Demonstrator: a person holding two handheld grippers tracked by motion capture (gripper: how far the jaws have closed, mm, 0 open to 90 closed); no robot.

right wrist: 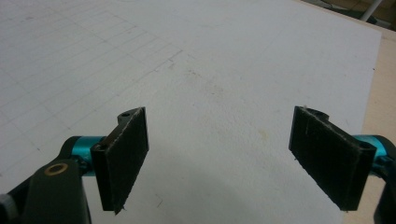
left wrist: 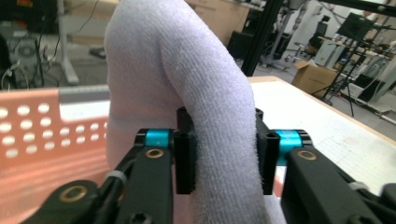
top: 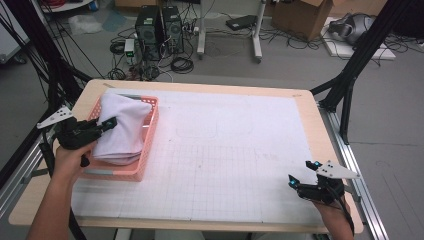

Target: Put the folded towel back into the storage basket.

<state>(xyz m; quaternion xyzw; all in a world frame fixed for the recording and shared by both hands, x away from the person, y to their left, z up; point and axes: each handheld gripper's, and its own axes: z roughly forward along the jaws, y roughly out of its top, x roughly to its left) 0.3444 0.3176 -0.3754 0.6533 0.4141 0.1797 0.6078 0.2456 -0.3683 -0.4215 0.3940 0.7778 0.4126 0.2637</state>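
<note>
Over the pink basket [top: 145, 160], a soft white towel [left wrist: 187, 84] is pinched in a thick fold by the left gripper [left wrist: 223, 154]. The right gripper [right wrist: 219, 158] is held spread wide.

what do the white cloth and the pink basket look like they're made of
White cloth: looks like terry towelling, soft and matte, with a looped nubby pile, bulging between the left tongs.
Pink basket: probably moulded plastic, smooth with a slight sheen, its wall punched with rows of round holes.
</note>
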